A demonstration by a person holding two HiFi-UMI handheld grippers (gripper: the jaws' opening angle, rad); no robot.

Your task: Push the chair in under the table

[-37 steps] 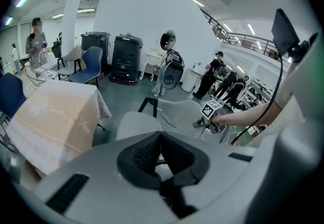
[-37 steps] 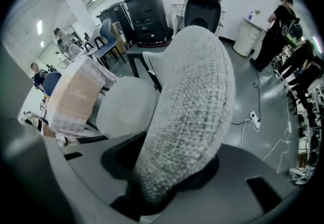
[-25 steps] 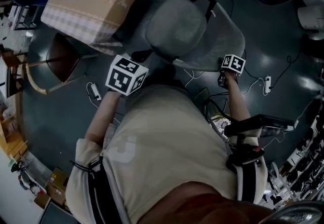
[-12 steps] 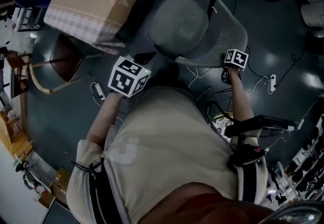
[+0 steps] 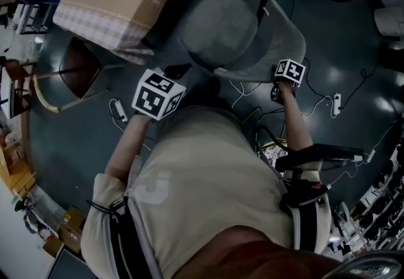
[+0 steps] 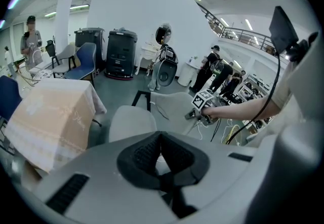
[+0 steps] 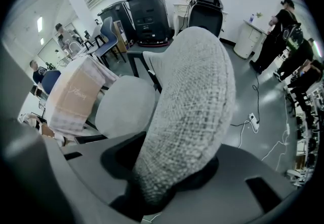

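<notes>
Grey woven fabric is filling the gap between the jaws of the right gripper [image 7: 167, 167]: they are standing moderately apart and pressing on the top edge of the chair [image 5: 221, 28] backrest, with the backrest rising straight up the middle of the right gripper view. In the head view this gripper is pointing steeply down at the right end of the backrest, below its marker cube. The left gripper [image 6: 161, 152] is holding its jaws fully together with nothing between them, and it is hovering near the left end of the backrest, apart from it. The chair's round seat is sitting just to the right of the table [image 5: 110, 6], which is wearing a beige checked cloth at the far left; the seat is lying outside the table's edge. A wooden chair [image 5: 76, 72] is standing on the dark floor to the left, and a white power strip [image 5: 117, 112] is lying near it.
</notes>
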